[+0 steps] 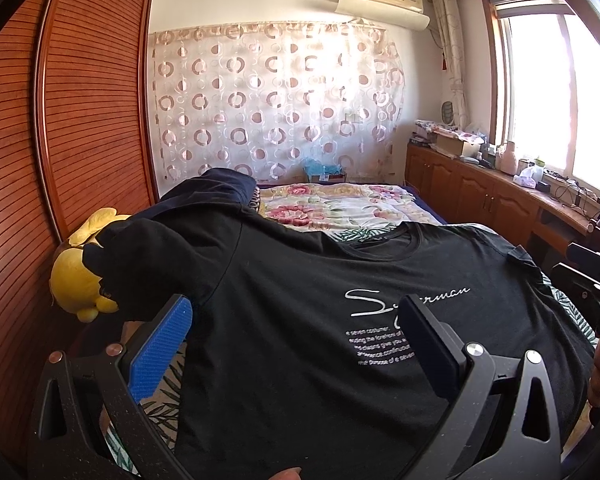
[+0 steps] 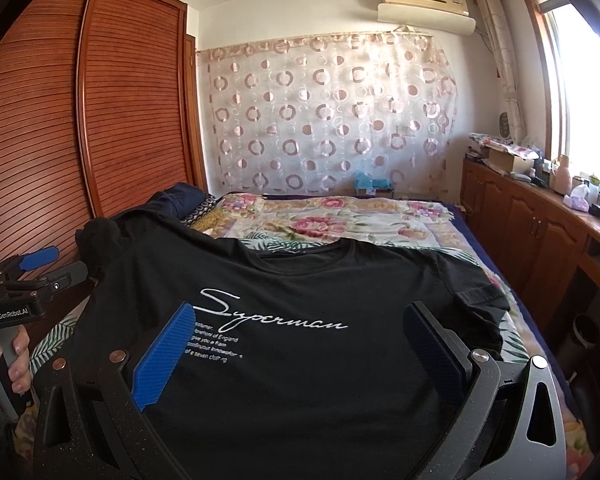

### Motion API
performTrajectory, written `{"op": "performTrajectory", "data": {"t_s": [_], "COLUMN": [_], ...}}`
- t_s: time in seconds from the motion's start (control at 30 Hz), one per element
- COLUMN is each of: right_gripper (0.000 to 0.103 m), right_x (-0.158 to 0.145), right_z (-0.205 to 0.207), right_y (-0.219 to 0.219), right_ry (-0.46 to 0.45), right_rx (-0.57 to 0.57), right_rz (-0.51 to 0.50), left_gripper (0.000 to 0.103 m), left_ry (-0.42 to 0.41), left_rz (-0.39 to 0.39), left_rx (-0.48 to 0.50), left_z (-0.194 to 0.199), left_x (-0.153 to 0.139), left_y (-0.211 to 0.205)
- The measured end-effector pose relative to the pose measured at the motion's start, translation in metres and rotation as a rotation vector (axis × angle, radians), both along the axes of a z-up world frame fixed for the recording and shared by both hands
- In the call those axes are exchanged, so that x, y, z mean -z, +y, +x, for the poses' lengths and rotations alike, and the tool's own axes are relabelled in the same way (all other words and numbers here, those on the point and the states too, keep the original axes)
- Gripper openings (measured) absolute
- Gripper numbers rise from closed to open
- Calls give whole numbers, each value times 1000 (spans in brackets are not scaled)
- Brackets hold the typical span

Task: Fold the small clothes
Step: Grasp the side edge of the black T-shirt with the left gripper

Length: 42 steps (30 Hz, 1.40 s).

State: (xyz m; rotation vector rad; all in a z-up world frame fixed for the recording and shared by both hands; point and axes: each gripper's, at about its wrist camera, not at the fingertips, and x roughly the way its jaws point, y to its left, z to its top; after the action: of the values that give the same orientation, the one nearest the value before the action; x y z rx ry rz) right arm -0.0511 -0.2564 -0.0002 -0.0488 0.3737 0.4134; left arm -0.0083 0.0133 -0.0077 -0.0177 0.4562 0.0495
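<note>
1. A black Superman T-shirt (image 2: 300, 320) lies flat, print up, on the floral bedspread (image 2: 340, 216).
2. Left gripper (image 1: 296, 332) and right gripper (image 2: 300, 340) hover spread, empty.
3. Folding looks unstarted; next likely pinches a sleeve (image 1: 148, 248) inward.

Black T-shirt (image 2: 300, 360) front and centre, white script lettering (image 2: 272, 314) across the chest with small white print beneath. Under it, a bedspread (image 2: 340, 216) in cream with pink and red flowers, and a white sheet with green palm leaves (image 1: 160, 400) peeking out. Bright yellow plush toy (image 1: 76, 276) by the reddish-brown slatted wardrobe (image 1: 80, 100). On the back wall, a sheer curtain (image 2: 328, 112) with brown circles and rings. Both grippers, left gripper (image 1: 296, 332) and right gripper (image 2: 300, 340), are black with ribbed blue pads (image 2: 164, 360).
</note>
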Motion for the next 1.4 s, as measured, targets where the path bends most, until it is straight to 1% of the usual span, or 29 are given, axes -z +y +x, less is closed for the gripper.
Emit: {"op": "performTrajectory", "data": {"t_s": [0.43, 0.6, 0.8, 0.9, 0.97, 1.07, 1.13, 1.17, 1.2, 1.23, 1.27, 1.3, 1.4], "right_gripper": [103, 103, 103, 103, 103, 103, 103, 103, 103, 103, 103, 103, 103], "right_x": [4, 7, 10, 9, 9, 8, 7, 6, 5, 4, 3, 3, 1], "right_z": [29, 41, 47, 49, 49, 50, 51, 51, 51, 51, 51, 50, 49], "right_y": [4, 10, 12, 14, 14, 15, 15, 16, 17, 17, 19, 19, 18], "right_ry": [32, 41, 51, 60, 64, 71, 75, 73, 71, 69, 66, 65, 63], "right_rx": [-82, -109, -146, -161, -170, -182, -188, -192, -194, -197, -199, -201, -208], "right_rz": [-33, -59, -81, -91, -94, -93, -95, -96, -99, -100, -102, -101, -96], "left_gripper": [103, 103, 103, 102, 99, 92, 83, 80, 71, 56, 50, 47, 47], "left_ry": [41, 70, 85, 100, 108, 120, 128, 132, 132, 128, 136, 151, 176], "left_rz": [32, 41, 86, 79, 66, 40, 20, -2, -23, -52, -64, -67, -43], "left_rx": [-50, -51, -57, -55, -59, -59, -67, -67, -63, -48, -42, -45, -45], "left_z": [10, 25, 43, 56, 63, 75, 82, 86, 89, 90, 92, 94, 97], "left_x": [7, 8, 2, -3, -5, -10, -12, -13, -13, -12, -10, -7, 2], "left_y": [49, 78, 110, 129, 138, 153, 161, 167, 171, 176, 178, 179, 175]}}
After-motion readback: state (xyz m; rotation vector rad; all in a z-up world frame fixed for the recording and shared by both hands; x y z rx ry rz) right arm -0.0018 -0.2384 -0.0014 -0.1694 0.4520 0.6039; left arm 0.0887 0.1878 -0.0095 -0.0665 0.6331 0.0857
